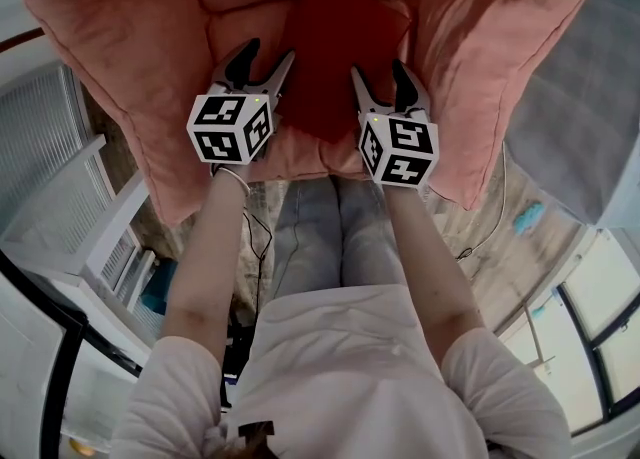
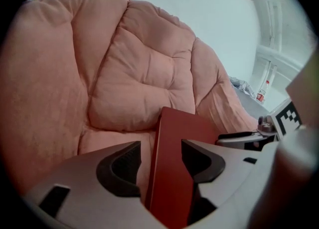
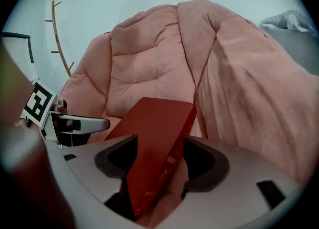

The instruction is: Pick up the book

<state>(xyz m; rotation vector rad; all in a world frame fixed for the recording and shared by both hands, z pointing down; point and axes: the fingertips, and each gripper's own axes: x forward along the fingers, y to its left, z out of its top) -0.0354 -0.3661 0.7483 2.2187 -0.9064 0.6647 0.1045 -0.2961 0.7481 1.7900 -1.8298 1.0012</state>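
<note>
A dark red book [image 1: 330, 57] lies on the seat of a big pink cushioned chair [image 1: 150, 37]. My left gripper [image 1: 265, 57] is at the book's left edge and my right gripper [image 1: 380, 75] at its right edge. In the left gripper view the book [image 2: 174, 168] passes edge-on between the jaws of the left gripper [image 2: 160, 159], with a gap to the left pad [image 2: 122, 165]. In the right gripper view the book's spine [image 3: 159, 173], with gold print, sits between the spread jaws of the right gripper [image 3: 159, 159], with a gap beside each pad. Both grippers are open.
The person's legs [image 1: 325, 237] stand against the chair's front edge. White window frames [image 1: 60, 187] are on the left, a thin cable [image 1: 262, 237] and a blue object [image 1: 527, 215] lie on the floor. A wooden coat stand [image 3: 57, 33] rises behind the chair.
</note>
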